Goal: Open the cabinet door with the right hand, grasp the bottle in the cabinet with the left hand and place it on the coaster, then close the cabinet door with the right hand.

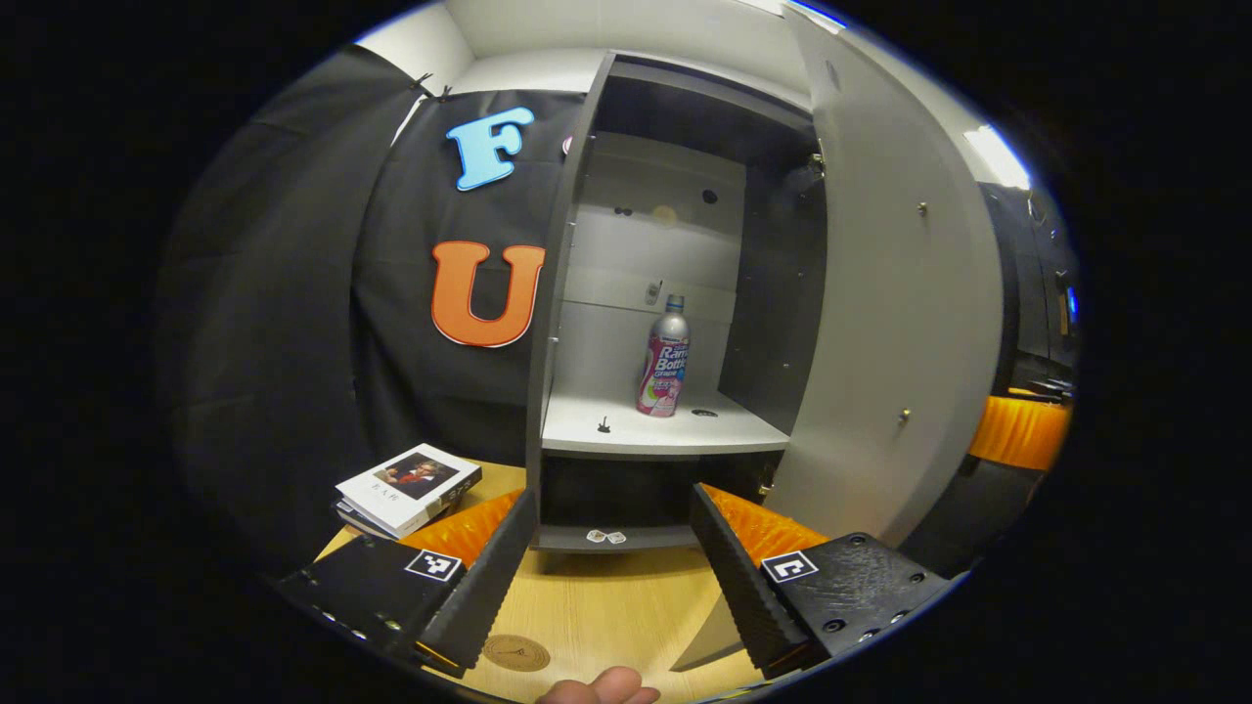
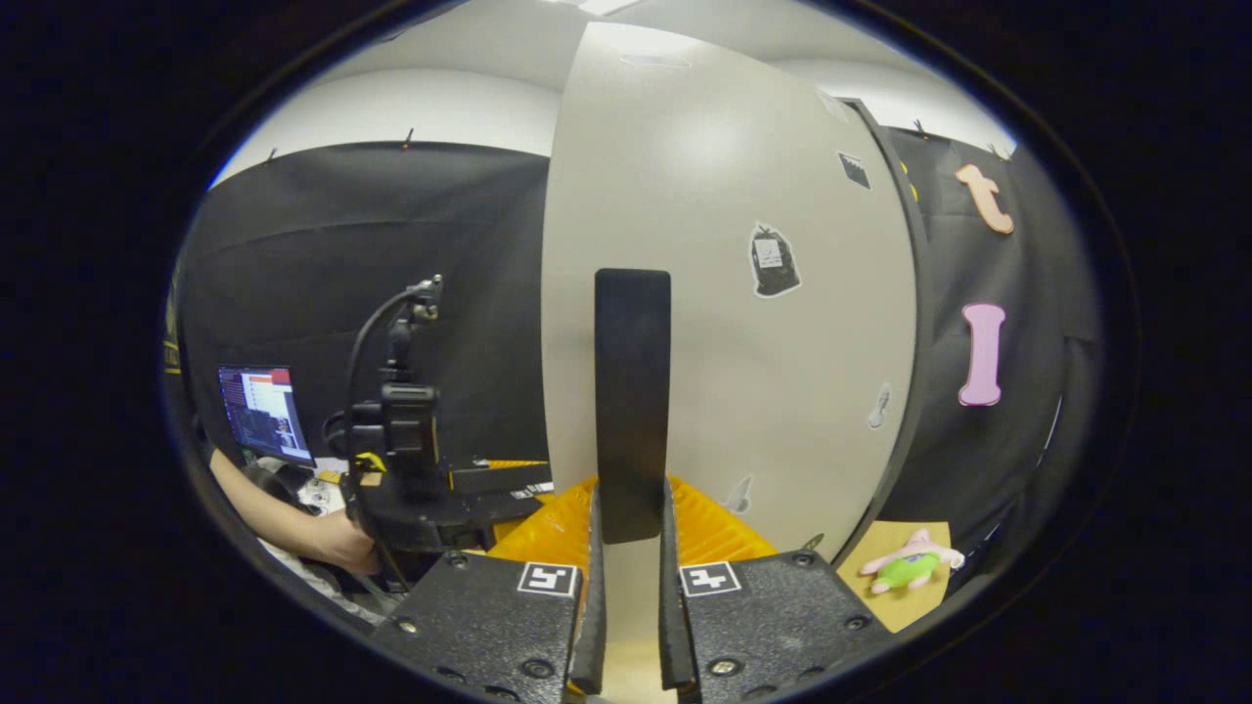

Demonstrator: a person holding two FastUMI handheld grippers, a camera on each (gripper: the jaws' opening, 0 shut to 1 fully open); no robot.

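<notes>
We saw the right claw (image 2: 631, 587) clamped on the door handle (image 2: 633, 401); the left claw (image 1: 611, 572) gaped empty; the bottle (image 1: 664, 359) stood upright on the cabinet shelf (image 1: 646, 430); the coaster (image 1: 515, 652) lay on the surface (image 1: 606, 606).

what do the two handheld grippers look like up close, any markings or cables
Left gripper: black textured blocks with screws, a square black-and-white marker on each, ridged orange panels behind toothed fingers. Right gripper: the same build. The left gripper's black body carries a looping black cable.

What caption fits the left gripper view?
Open left gripper faces the bottle standing upright in the open cabinet.
</notes>
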